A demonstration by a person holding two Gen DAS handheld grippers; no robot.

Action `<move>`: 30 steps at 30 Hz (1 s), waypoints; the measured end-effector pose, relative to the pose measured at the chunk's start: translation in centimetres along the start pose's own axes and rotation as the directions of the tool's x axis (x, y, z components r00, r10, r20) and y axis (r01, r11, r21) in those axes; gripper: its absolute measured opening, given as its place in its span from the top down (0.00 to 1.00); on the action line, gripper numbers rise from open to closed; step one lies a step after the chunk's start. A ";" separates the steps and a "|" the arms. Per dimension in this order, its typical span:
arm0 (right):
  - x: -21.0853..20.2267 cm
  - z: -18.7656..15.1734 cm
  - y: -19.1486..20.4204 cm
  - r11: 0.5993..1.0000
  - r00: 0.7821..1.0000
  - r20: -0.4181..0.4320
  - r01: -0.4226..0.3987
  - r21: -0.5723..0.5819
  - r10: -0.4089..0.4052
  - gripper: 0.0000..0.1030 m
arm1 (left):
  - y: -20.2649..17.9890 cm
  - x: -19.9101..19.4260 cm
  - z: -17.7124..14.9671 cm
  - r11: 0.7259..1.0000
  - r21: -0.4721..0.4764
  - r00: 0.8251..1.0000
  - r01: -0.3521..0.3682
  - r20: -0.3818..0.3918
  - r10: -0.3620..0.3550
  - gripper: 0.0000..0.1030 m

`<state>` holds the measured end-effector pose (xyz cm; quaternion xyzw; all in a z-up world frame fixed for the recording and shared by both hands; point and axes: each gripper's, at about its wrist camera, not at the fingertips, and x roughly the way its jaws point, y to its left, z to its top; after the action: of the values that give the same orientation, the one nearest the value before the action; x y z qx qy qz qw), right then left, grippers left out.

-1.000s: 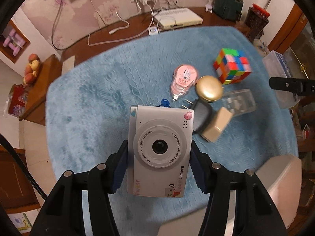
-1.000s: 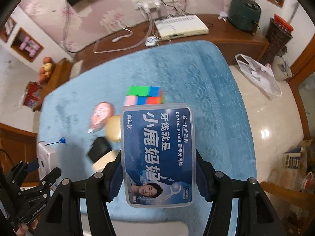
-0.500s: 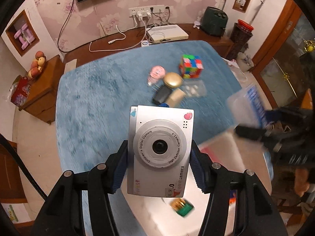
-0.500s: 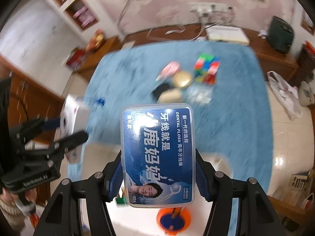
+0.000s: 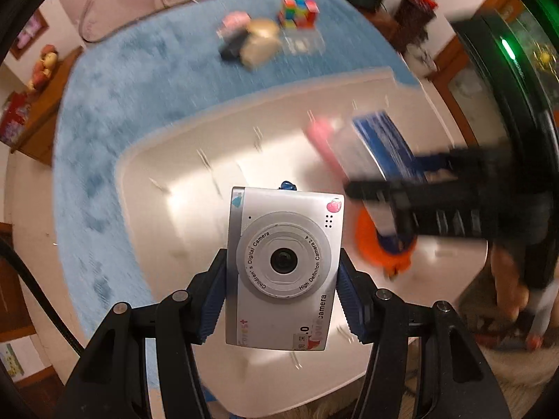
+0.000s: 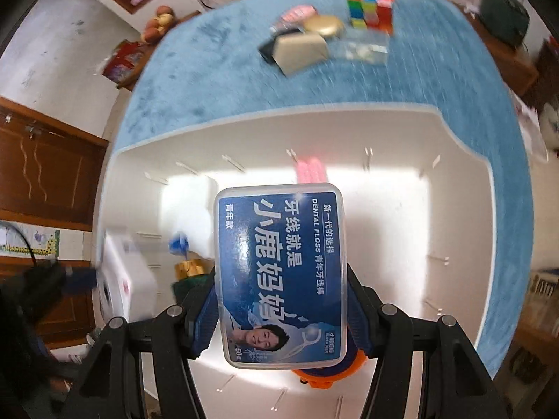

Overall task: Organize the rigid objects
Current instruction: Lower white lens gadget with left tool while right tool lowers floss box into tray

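My left gripper (image 5: 283, 289) is shut on a silver children's digital camera (image 5: 283, 265), lens facing the view, hanging above a white bin (image 5: 153, 160). My right gripper (image 6: 281, 310) is shut on a clear dental floss box (image 6: 279, 272) with a blue label, also over the white bin (image 6: 464, 181). In the left wrist view the floss box (image 5: 380, 146) and the right gripper's fingers (image 5: 377, 190) show blurred at the right. In the right wrist view the camera (image 6: 122, 276) shows blurred at the left. A pink item (image 6: 309, 169) and an orange-and-blue item (image 5: 380, 248) lie in the bin.
On the blue cloth (image 5: 115, 104) beyond the bin lie a colour cube (image 6: 370, 7), a gold round case (image 6: 325, 24), a beige block (image 6: 300, 52), a black item (image 6: 269, 47), a pink tape dispenser (image 6: 297, 14) and a clear case (image 6: 363, 47). A green-and-gold item (image 6: 188, 269) sits in the bin.
Both grippers have swept back from the cloth with their loads and now hang over the white bin. The pile of objects has receded to the top of both views.
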<state>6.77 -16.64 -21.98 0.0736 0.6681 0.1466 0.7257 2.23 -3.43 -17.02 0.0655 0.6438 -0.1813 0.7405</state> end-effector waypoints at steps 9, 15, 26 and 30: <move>1.1 0.5 0.6 0.999 0.999 -0.018 -0.037 -0.039 0.036 0.39 | -1.6 3.4 -2.2 0.998 0.046 0.996 0.048 -0.075 -0.045 0.41; 1.7 0.1 1.6 0.995 1.000 -0.029 -0.011 -0.097 0.008 0.33 | -1.6 4.4 -3.2 0.999 0.017 0.994 0.034 -0.102 -0.032 0.40; 1.9 -1.0 2.6 0.993 0.999 -0.038 -0.029 -0.113 0.025 0.28 | -2.2 2.7 -3.4 0.996 0.042 0.997 -0.079 -0.015 0.080 0.24; 1.3 -1.0 2.8 0.992 0.999 -0.024 -0.029 -0.120 0.026 0.28 | -2.2 2.2 -3.4 0.993 0.045 0.994 -0.106 -0.002 0.106 0.24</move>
<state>5.52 -13.65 -22.42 0.0372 0.6650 0.1975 0.7193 -1.50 -4.78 -19.42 0.1168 0.6368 -0.1560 0.7460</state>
